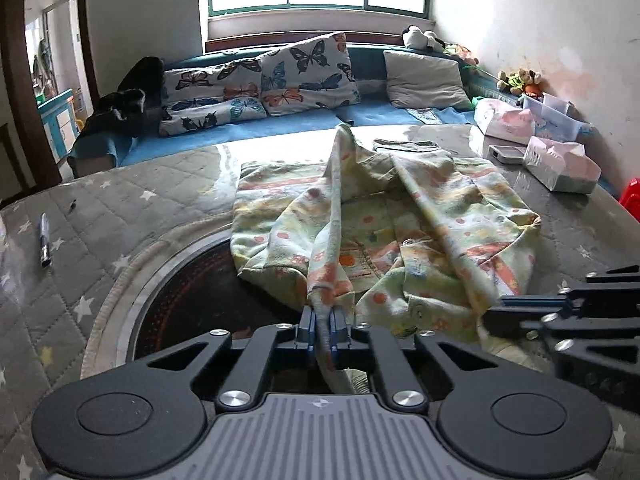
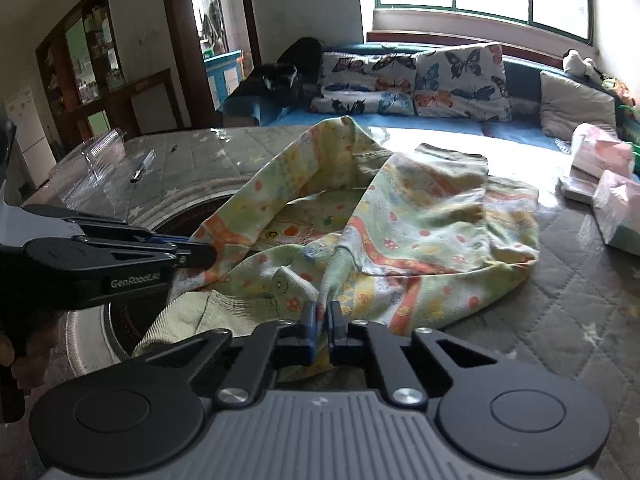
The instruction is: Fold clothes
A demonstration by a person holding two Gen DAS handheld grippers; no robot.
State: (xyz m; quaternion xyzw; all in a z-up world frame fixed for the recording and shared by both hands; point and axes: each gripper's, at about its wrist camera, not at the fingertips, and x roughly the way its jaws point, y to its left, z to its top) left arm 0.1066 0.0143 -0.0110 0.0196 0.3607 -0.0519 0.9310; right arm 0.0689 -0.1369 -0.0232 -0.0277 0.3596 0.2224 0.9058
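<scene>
A pale green child's garment with orange and yellow prints lies crumpled on the quilted grey table cover. My left gripper is shut on a pulled-up fold of it at the near edge, stretching the cloth into a taut ridge. My right gripper is shut on another edge of the same garment, close beside a round button. The right gripper enters the left wrist view from the right. The left gripper enters the right wrist view from the left.
A round dark inset sits in the table under the garment's near edge. A pen lies at left. Tissue packs and boxes stand at right. A clear plastic box stands far left. A blue sofa with butterfly cushions is behind.
</scene>
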